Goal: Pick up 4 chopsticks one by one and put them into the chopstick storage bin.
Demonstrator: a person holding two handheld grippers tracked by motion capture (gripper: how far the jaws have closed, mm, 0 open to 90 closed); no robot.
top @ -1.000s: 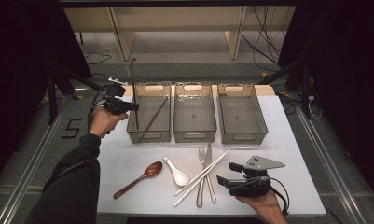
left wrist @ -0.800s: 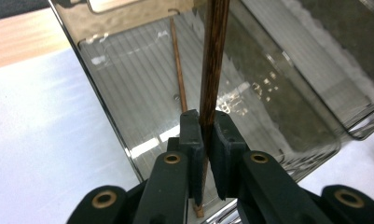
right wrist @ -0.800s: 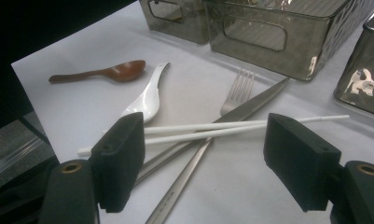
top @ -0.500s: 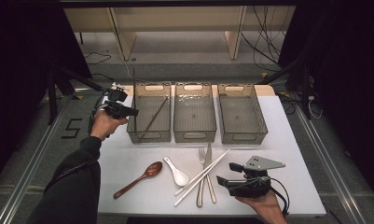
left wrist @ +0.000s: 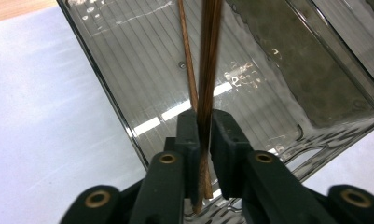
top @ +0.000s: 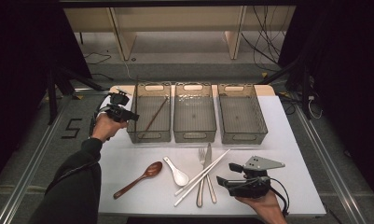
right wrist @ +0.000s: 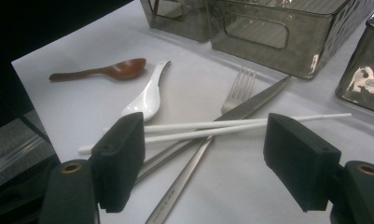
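A brown wooden chopstick point(left wrist: 207, 70) stood nearly upright over the leftmost grey bin point(top: 149, 133), between the left gripper point(left wrist: 201, 140)'s jaws, which had just been opening slightly yet looked clamped on it. A second wooden chopstick point(top: 156, 114) lay in that bin. The right gripper point(right wrist: 201, 154) hovered with jaws wide apart over the white chopsticks point(right wrist: 231, 128).

The high camera looks forward and down over my table point(top: 287, 140). My left tool's point(left wrist: 201, 135) camera sits close above the left bin point(left wrist: 142, 70); my right tool's point(right wrist: 203, 154) faces the cutlery point(right wrist: 240, 84), shared with the high view.
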